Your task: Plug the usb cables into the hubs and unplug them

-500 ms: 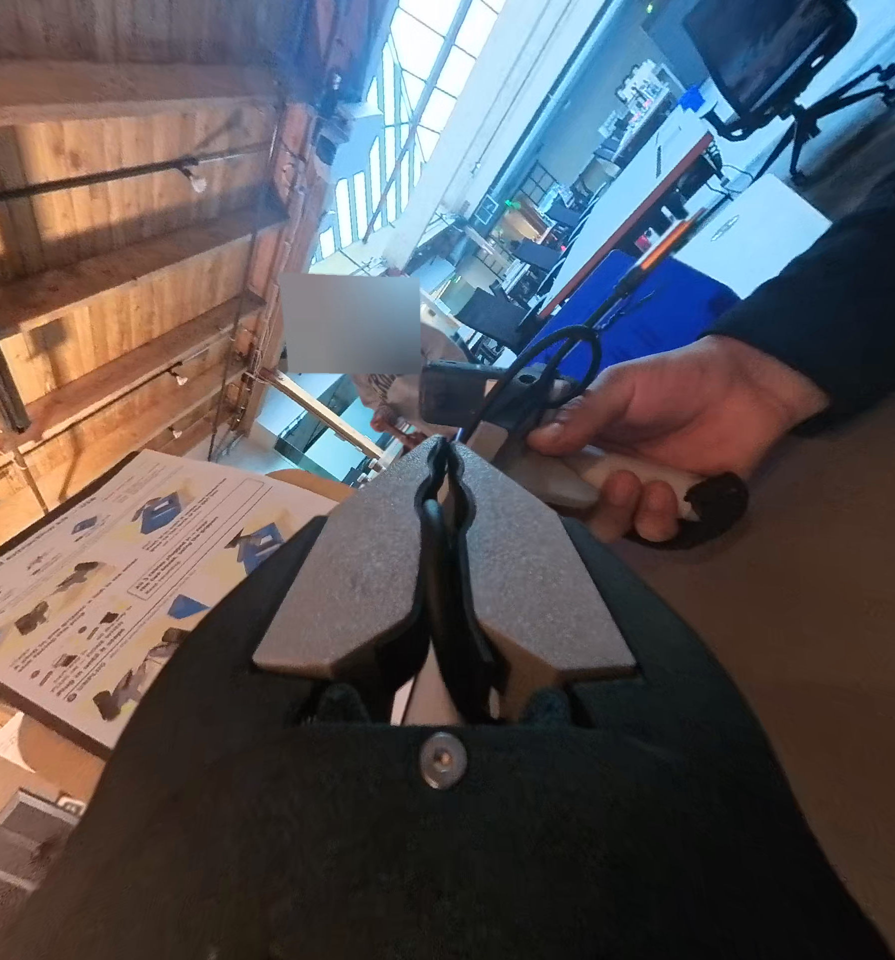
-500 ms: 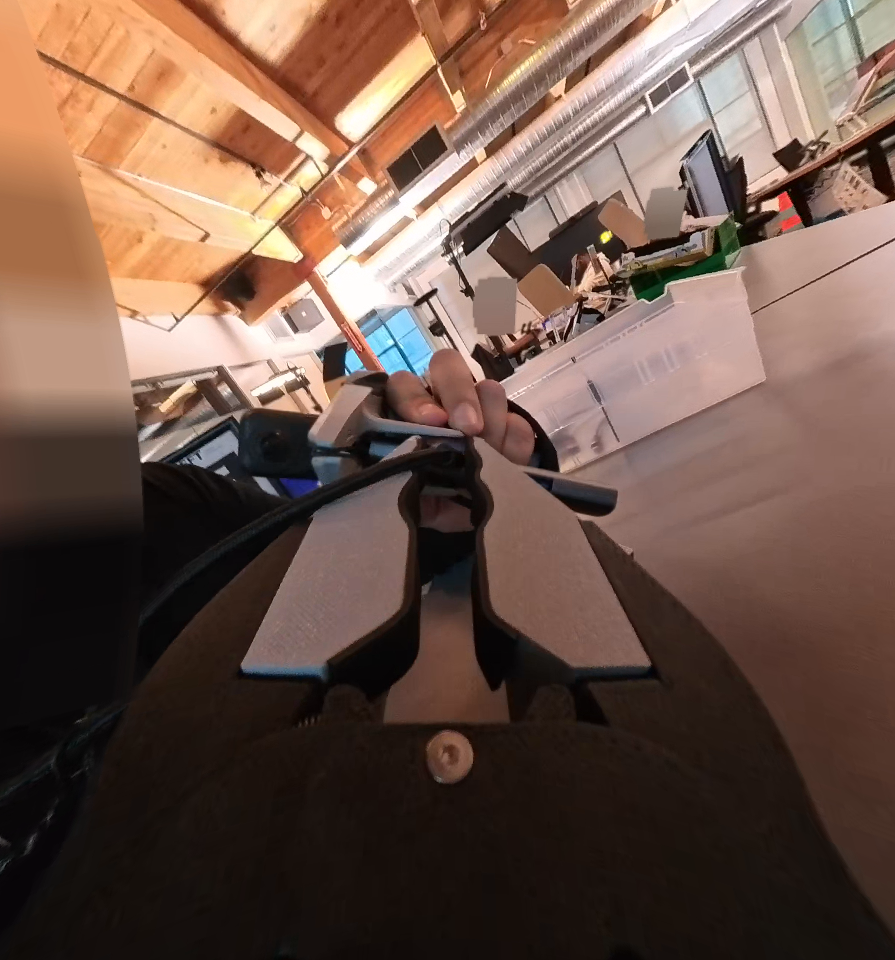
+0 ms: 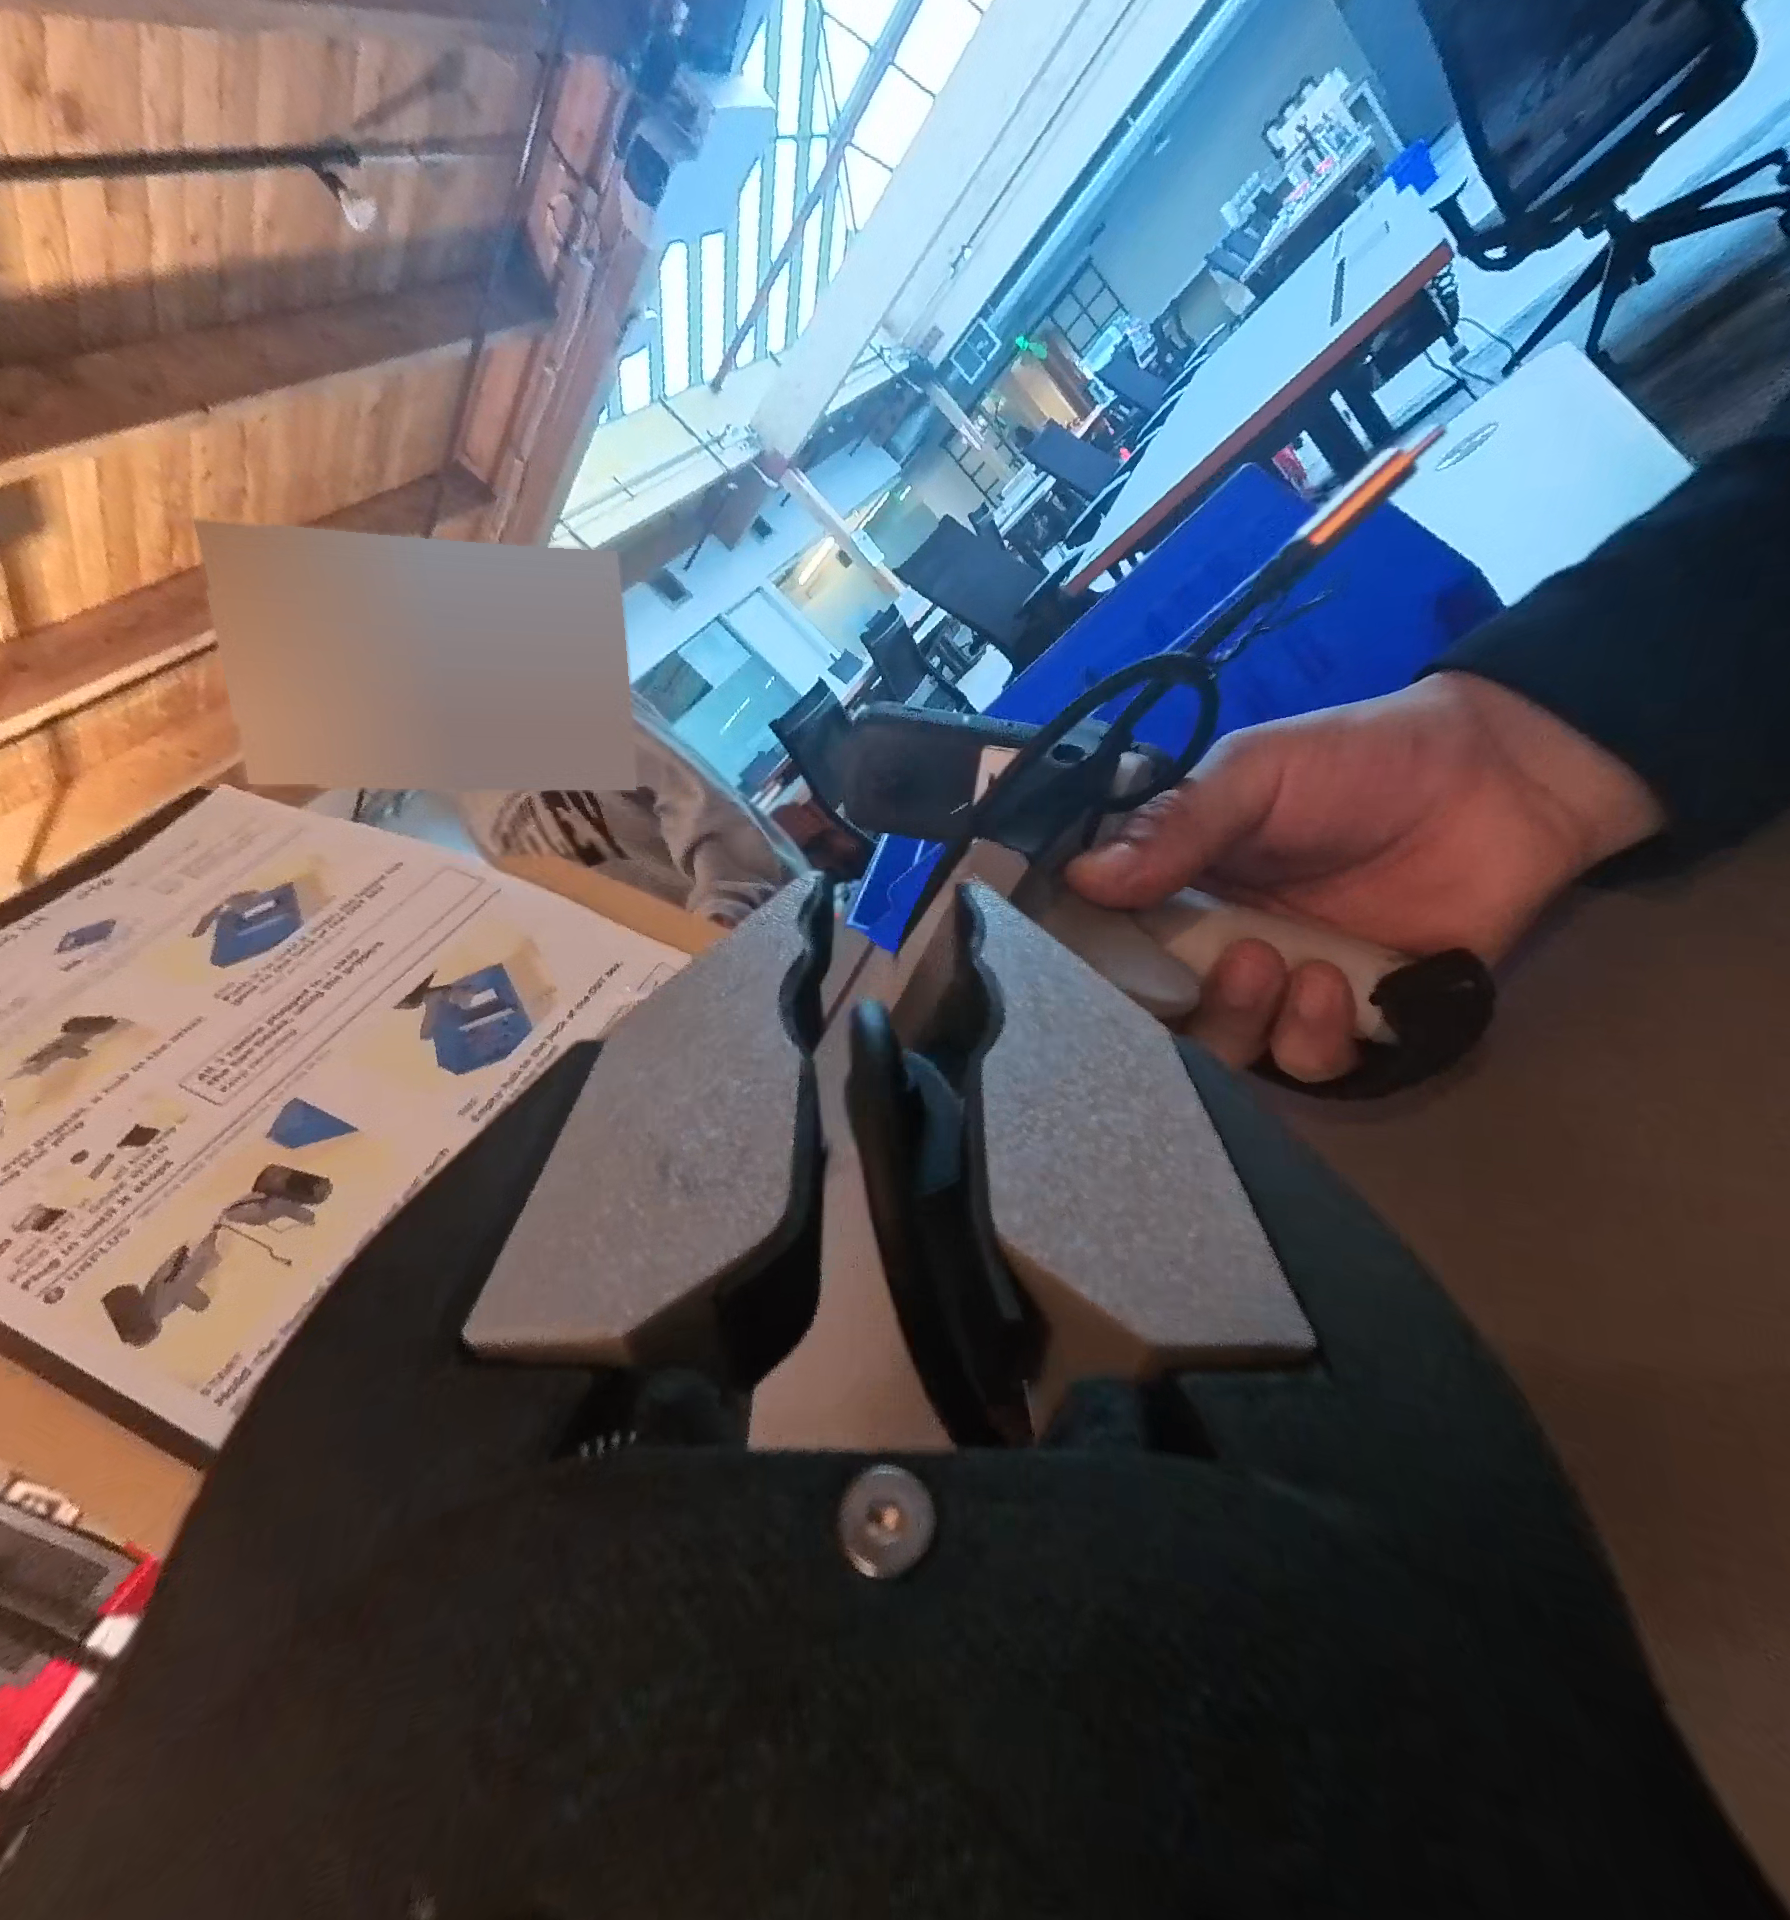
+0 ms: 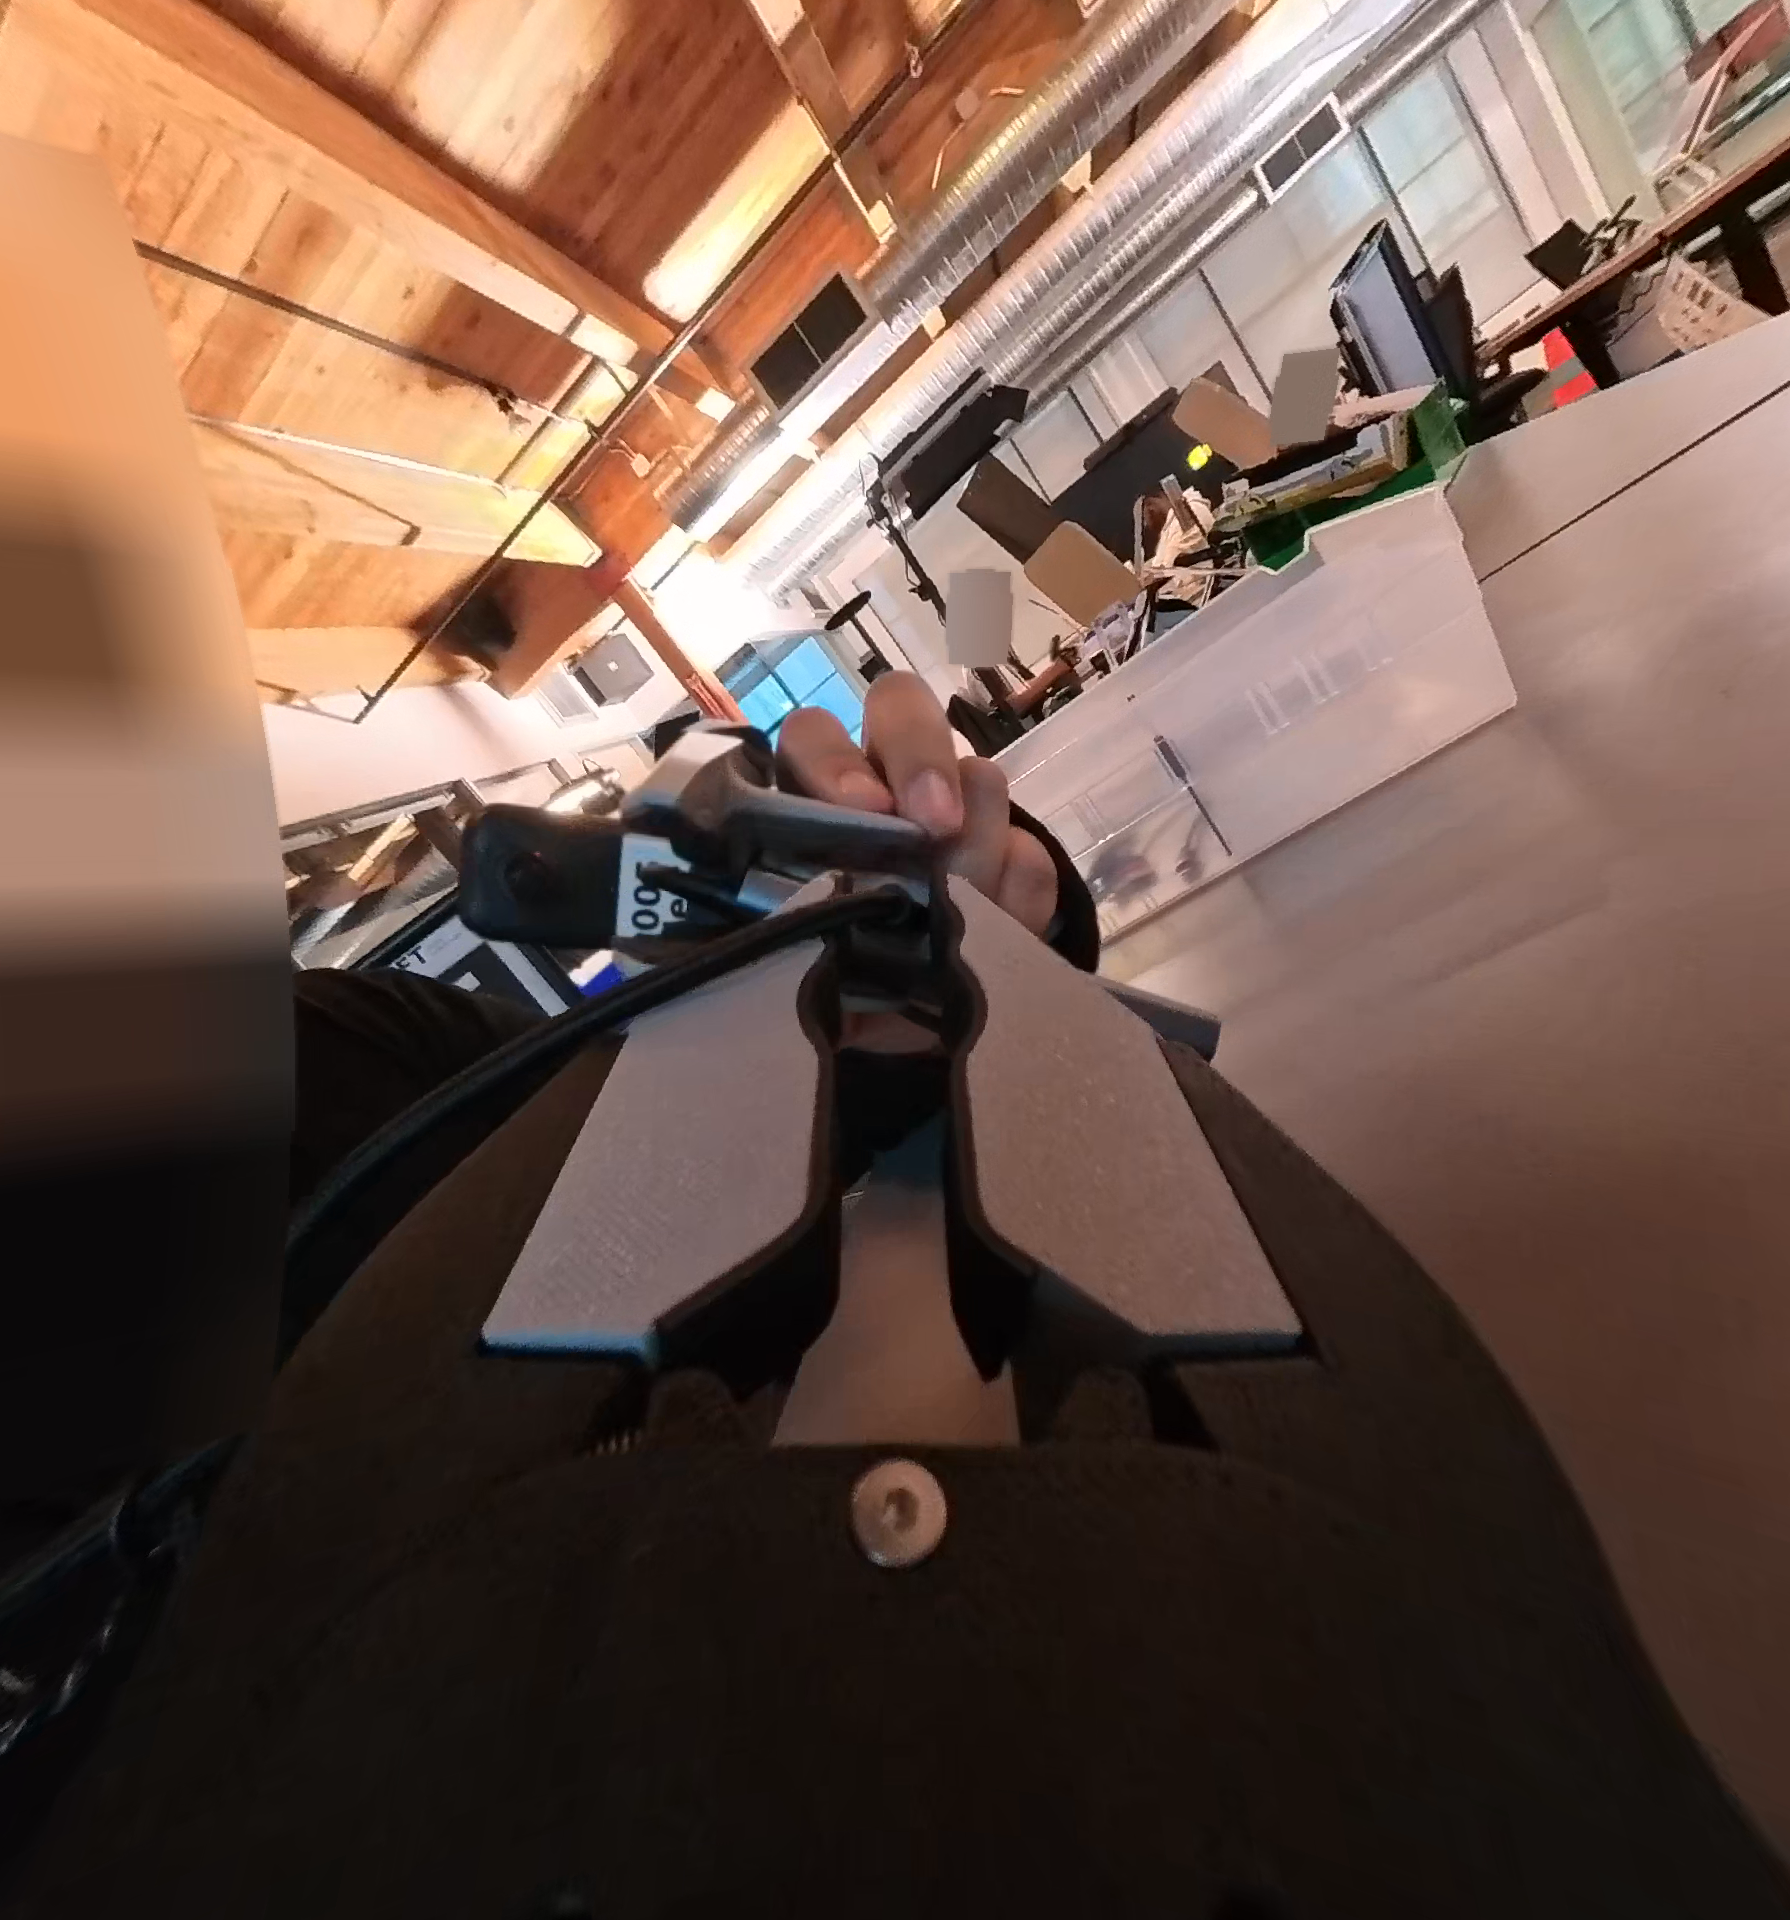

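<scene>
Gripping, R side: R gripper (image 4: 891,971) fingers close together, pinching the end of the USB cable (image 4: 725,954) at the tips.
USB cable: black, comes in from lower left, arcs over the left finger to the tips; plug itself hard to make out.
L gripper (image 3: 891,914): fingers narrowly apart, clear gap at the tips, not clamping.
Black cable (image 3: 886,1143): in that gap, leaning vs the right finger's inner face, apart from the other finger. Can't tell if it's the same cable as R's.
R hand (image 3: 1369,862): dark sleeve, wrapped round its tool's pale handle, just beyond L's tips.
L hand (image 4: 901,769): fingers over its tool, right behind R's tips.
Table (image 3: 1649,1351): grey-brown, under both tools.
Instr. sheet (image 3: 195,1039): printed page w/ blue pics, left of L gripper.
Clear bin (image 4: 1286,707): on table, farther back on R side.
</scene>
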The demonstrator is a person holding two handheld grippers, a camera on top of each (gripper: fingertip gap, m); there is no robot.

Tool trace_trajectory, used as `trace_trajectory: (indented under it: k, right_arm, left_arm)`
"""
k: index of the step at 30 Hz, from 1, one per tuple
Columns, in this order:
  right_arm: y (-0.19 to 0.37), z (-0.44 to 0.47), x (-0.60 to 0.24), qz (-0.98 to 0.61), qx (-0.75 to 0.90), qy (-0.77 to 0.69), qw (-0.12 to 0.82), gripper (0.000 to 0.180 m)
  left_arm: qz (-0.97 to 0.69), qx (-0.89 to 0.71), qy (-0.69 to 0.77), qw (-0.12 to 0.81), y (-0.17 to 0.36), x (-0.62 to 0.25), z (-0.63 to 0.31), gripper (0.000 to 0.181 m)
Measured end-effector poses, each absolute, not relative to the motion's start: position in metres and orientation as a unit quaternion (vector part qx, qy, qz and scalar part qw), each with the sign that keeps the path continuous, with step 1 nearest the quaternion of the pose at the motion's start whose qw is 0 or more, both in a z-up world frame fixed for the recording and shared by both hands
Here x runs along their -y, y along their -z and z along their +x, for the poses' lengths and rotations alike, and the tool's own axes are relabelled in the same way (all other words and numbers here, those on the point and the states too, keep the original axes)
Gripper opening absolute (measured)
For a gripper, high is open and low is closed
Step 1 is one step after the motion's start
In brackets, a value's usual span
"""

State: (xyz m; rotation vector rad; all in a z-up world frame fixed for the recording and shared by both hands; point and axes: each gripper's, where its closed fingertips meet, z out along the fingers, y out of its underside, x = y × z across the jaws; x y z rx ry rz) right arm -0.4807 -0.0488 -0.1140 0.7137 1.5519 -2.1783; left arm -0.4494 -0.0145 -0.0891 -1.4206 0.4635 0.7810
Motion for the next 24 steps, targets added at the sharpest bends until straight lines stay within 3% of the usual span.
trace_trajectory:
  k: [8,12,24]
  right_arm:
    - [0.114,-0.479,0.048,0.252,-0.548,0.774,0.191,0.012]
    - [0.116,-0.482,0.047,0.26,-0.548,0.772,0.187,0.012]
    - [0.116,-0.487,0.04,0.271,-0.556,0.772,0.147,0.012]
  left_arm:
    - [-0.652,-0.177,-0.337,0.656,0.099,0.027,-0.46,0.028]
    - [-0.655,-0.192,-0.345,0.644,0.104,0.023,-0.459,0.014]
    - [-0.672,-0.175,-0.335,0.636,0.112,0.025,-0.474,0.014]
